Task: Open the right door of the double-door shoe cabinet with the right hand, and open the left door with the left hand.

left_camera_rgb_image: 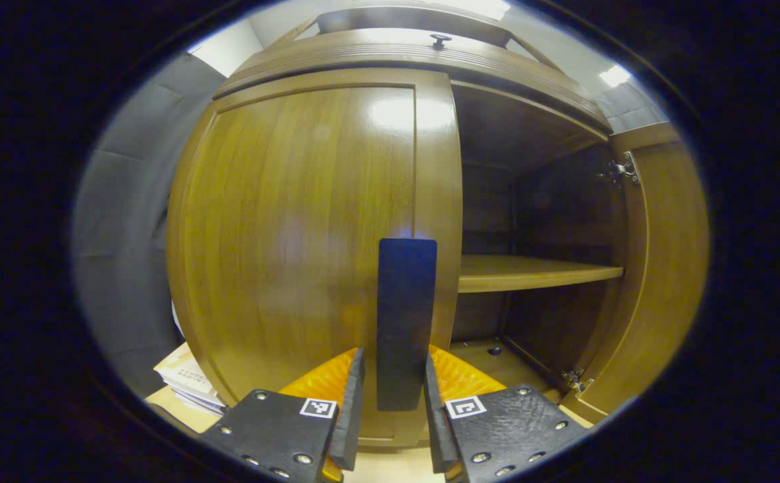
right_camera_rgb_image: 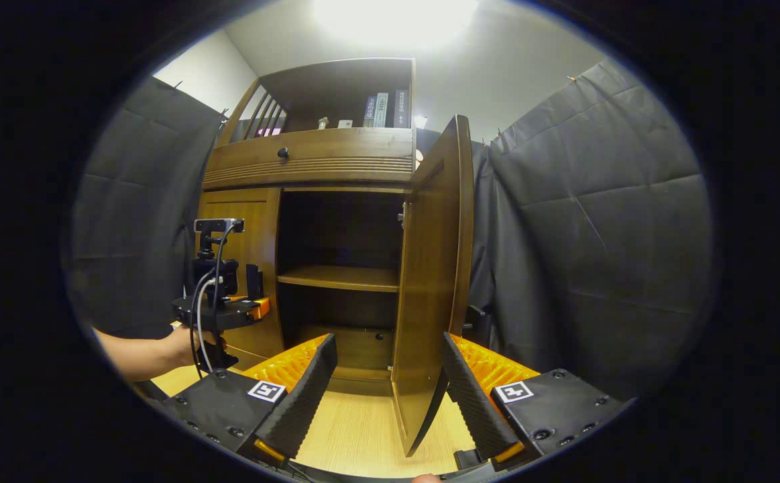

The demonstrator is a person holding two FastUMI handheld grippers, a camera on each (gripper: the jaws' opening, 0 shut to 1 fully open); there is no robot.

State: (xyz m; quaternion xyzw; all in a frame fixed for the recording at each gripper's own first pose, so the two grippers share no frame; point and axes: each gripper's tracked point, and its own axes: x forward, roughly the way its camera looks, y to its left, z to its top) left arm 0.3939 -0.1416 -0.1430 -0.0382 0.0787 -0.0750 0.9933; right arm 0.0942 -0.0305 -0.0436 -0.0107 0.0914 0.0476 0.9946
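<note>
Straddling the dark handle [left_camera_rgb_image: 406,322] of the closed left door [left_camera_rgb_image: 296,235], the left gripper [left_camera_rgb_image: 393,396] sits with fingers either side, contact unclear (probably lining up the pull). Right door [right_camera_rgb_image: 433,282] already swung wide, so the right gripper [right_camera_rgb_image: 390,396] hangs open near its edge, holding nothing; shelf [right_camera_rgb_image: 339,277] exposed.

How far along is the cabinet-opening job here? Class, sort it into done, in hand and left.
Done: the right door stands swung wide, baring the shelf; the right gripper is open, straddling its edge. In hand: the left gripper brackets the dark handle on the left door, though contact is unclear. Left: that door looks closed and needs pulling open.
</note>
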